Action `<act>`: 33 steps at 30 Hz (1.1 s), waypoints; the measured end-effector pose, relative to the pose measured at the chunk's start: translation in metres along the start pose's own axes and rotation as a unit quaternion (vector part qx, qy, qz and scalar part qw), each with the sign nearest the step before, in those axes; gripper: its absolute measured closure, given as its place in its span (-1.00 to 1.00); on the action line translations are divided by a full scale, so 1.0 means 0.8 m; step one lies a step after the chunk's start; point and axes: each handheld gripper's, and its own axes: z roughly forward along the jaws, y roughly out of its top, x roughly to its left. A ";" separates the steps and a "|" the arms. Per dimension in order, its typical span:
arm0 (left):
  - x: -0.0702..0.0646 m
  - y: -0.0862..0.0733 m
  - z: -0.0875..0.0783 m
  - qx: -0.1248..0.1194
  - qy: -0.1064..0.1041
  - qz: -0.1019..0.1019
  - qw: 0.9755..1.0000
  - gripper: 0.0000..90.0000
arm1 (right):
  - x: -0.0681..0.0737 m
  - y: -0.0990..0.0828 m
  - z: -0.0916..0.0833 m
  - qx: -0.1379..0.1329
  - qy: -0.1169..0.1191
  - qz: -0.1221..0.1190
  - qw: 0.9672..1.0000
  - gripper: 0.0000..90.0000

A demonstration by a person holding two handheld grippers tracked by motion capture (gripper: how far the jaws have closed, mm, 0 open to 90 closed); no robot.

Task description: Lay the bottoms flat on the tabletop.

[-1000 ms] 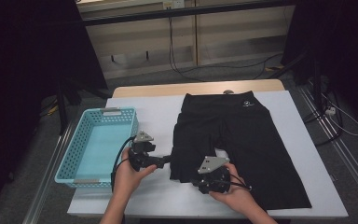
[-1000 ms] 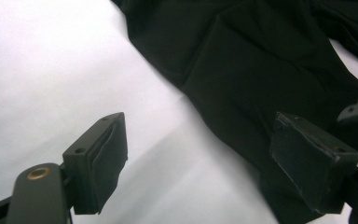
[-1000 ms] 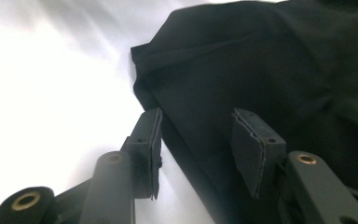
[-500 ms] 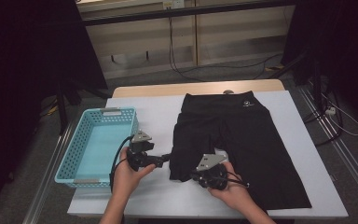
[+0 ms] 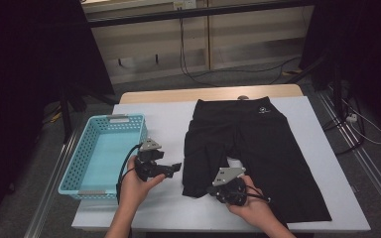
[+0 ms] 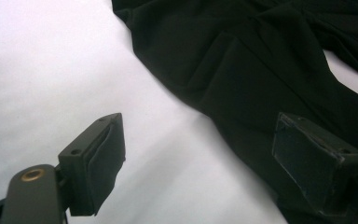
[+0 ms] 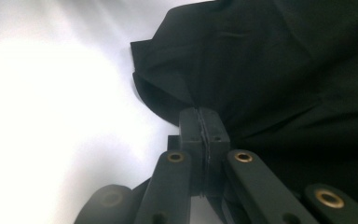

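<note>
Right gripper view: right tongs (image 7: 199,122) have just closed, pinching the shorts' (image 7: 279,60) hem near the surface's front edge; left tongs (image 6: 196,163) gape empty beside the cloth. Next: grip the hem, fold.

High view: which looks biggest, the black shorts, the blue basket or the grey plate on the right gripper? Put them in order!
1. The black shorts look biggest.
2. The blue basket comes next.
3. The grey plate on the right gripper looks smallest.
</note>
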 end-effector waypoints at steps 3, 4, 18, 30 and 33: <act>0.000 0.000 0.000 0.000 0.001 -0.001 1.000 -0.62 | 0.004 -0.001 -0.005 0.009 0.007 -0.008 1.000 1.00; 0.000 0.000 0.000 0.001 -0.001 -0.002 1.000 -0.62 | 0.005 -0.002 -0.007 0.012 0.008 -0.014 1.000 1.00; 0.003 0.000 0.000 0.001 0.001 -0.003 1.000 -0.62 | 0.022 0.009 0.005 -0.012 0.022 -0.029 0.999 0.22; 0.002 0.000 0.000 -0.001 0.005 -0.004 1.000 -0.62 | 0.023 0.019 0.032 -0.028 0.009 -0.012 0.999 0.72; 0.002 -0.001 0.000 -0.009 0.022 -0.006 1.000 -0.63 | 0.020 0.019 0.032 -0.030 0.007 -0.014 0.999 0.96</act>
